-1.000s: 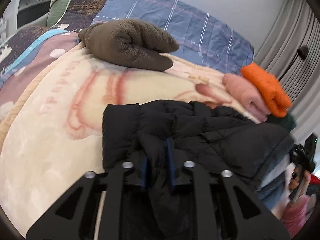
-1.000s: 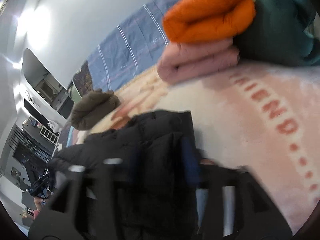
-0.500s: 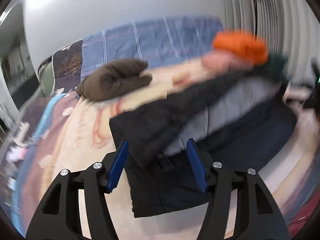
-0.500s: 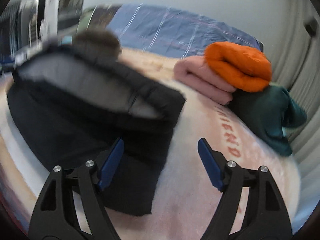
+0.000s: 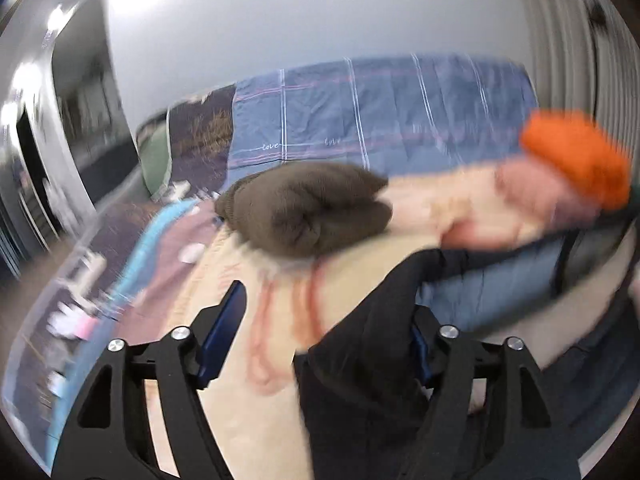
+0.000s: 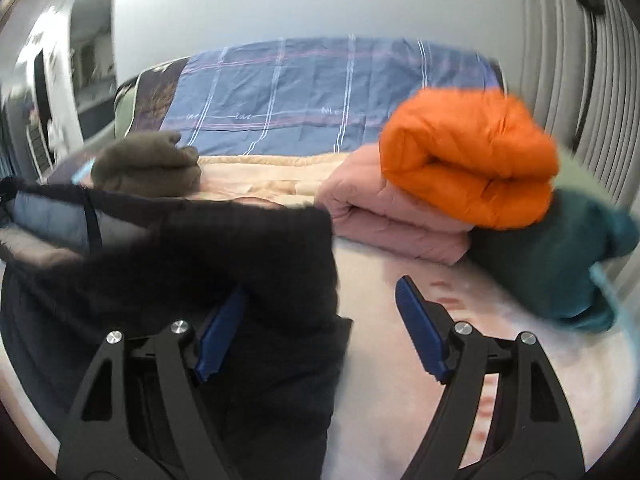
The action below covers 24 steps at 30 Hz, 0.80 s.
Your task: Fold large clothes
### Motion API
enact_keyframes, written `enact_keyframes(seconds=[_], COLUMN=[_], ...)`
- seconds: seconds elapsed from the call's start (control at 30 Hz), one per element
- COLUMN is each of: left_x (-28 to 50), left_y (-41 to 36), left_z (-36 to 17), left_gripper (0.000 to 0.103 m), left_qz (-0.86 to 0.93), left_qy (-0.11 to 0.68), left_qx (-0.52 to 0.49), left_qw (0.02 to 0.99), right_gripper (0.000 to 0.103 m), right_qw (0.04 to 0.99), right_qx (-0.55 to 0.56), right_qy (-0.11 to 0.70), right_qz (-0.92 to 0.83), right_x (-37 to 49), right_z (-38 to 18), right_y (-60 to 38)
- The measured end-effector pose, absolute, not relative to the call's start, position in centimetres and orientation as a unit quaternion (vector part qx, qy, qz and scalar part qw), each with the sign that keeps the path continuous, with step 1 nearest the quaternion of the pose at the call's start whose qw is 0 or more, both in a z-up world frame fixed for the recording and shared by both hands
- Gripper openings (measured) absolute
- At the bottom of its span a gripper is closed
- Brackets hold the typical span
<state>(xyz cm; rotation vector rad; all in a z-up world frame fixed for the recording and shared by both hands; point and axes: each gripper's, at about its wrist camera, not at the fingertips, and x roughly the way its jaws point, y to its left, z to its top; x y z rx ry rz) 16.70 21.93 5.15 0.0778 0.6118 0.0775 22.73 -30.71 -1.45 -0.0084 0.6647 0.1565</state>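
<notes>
A black puffer jacket (image 5: 360, 360) with grey-blue lining lies folded on the cream blanket (image 5: 248, 400). It also shows in the right wrist view (image 6: 240, 264). My left gripper (image 5: 320, 332) is open, with the jacket's left edge lying over its right finger. My right gripper (image 6: 320, 320) is open above the jacket's right edge; the jacket covers part of its left finger. Neither holds anything. Both views are motion-blurred.
A folded brown fleece (image 5: 304, 212) lies at the back left. An orange jacket (image 6: 468, 156) sits on a folded pink one (image 6: 392, 220), with a teal garment (image 6: 552, 264) beside them at the right. A blue plaid cover (image 6: 304, 92) lies behind. Curtains (image 6: 568, 40) hang at the right.
Both grippers have let go of the black jacket and opened wide. Both have pulled back and now look level across the bed. The jacket lies folded over.
</notes>
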Motion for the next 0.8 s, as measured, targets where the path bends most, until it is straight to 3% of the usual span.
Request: enact_keyframes(seconds=[0.13, 0.27, 0.3, 0.33, 0.43, 0.57, 0.67, 0.8], left_x=[18.4, 19.6, 19.7, 20.0, 19.7, 19.0, 18.7, 18.8], left_y=[23.0, 22.8, 22.8, 22.9, 23.6, 25.4, 24.9, 23.8], left_z=[5.5, 1.4, 0.5, -0.4, -0.4, 1.5, 2.0, -0.6], left_gripper=[0.081, 0.083, 0.083, 0.083, 0.083, 0.085, 0.086, 0.087], left_qz=[-0.008, -0.047, -0.046, -0.046, -0.066, -0.1, -0.097, -0.1], left_qy=[0.317, 0.384, 0.394, 0.403, 0.397, 0.357, 0.345, 0.379], left_qx=[-0.002, -0.015, -0.016, -0.02, -0.064, -0.141, -0.123, -0.082], left_qw=[0.948, 0.922, 0.918, 0.914, 0.913, 0.918, 0.925, 0.916], right_gripper=[0.065, 0.058, 0.052, 0.037, 0.016, 0.015, 0.015, 0.028], right_qw=[0.925, 0.901, 0.896, 0.889, 0.885, 0.894, 0.897, 0.902], right_qx=[0.071, 0.137, 0.148, 0.16, 0.166, 0.144, 0.14, 0.147], right_qy=[0.36, 0.391, 0.396, 0.403, 0.411, 0.404, 0.401, 0.394], right_qz=[0.1, 0.131, 0.137, 0.146, 0.143, 0.13, 0.119, 0.1], right_x=[24.7, 25.2, 25.2, 25.4, 25.4, 24.7, 24.3, 23.8], right_z=[-3.0, -5.0, -5.3, -5.7, -5.8, -5.2, -4.9, -4.7], right_y=[-32.1, -33.0, -33.1, -33.2, -33.3, -32.6, -32.6, -33.2])
